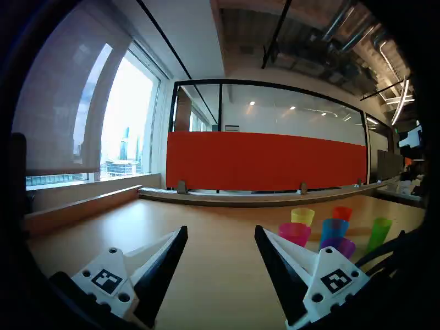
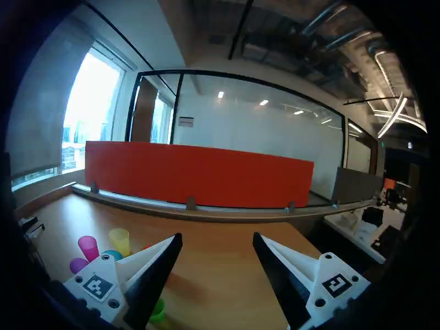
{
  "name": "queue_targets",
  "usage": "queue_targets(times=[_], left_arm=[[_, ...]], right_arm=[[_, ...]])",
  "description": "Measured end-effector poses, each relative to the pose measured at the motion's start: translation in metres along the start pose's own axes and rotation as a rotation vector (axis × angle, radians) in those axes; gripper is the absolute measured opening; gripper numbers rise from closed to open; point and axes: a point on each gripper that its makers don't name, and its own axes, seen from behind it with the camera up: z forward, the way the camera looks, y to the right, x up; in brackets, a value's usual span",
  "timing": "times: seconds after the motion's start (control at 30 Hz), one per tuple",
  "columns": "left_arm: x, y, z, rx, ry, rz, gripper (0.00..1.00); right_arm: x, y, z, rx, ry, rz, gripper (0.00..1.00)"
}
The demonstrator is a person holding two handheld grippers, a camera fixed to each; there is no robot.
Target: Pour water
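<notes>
Several coloured plastic cups stand on the wooden table. In the left gripper view they cluster at the right: a yellow cup (image 1: 302, 215), a red cup (image 1: 342, 213), a blue cup (image 1: 334, 228), a pink cup (image 1: 295, 233), a purple cup (image 1: 342, 247) and a green cup (image 1: 379, 232). My left gripper (image 1: 220, 235) is open above the table, left of the cups, holding nothing. In the right gripper view a magenta cup (image 2: 88, 247), a yellow cup (image 2: 119, 241), a purple cup (image 2: 77, 265), a blue cup (image 2: 111, 254) and a green cup (image 2: 158, 309) sit at the lower left, partly behind the left finger. My right gripper (image 2: 217, 236) is open and empty.
An orange divider panel (image 1: 264, 160) runs along the table's far edge, with a glass wall behind it. Large windows (image 1: 126, 132) line the left side. A raised wooden ledge (image 1: 77, 209) borders the table at the left. Other desks (image 2: 363, 225) with objects lie to the right.
</notes>
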Motion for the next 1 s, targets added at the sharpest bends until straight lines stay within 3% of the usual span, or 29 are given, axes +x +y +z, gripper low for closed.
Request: queue_targets(times=[0.3,0.7,1.0], left_arm=[[-0.008,0.004,0.0,-0.001,-0.014,0.032,0.9],[-0.008,0.005,0.001,0.005,-0.015,0.038,0.9],[-0.009,0.005,0.0,0.005,-0.016,0.04,0.9]], right_arm=[[0.0,0.002,-0.003,-0.001,0.008,-0.005,1.0],[0.004,0.006,-0.008,-0.006,0.017,0.004,1.0],[0.028,0.011,-0.007,-0.024,0.075,0.01,1.0]])
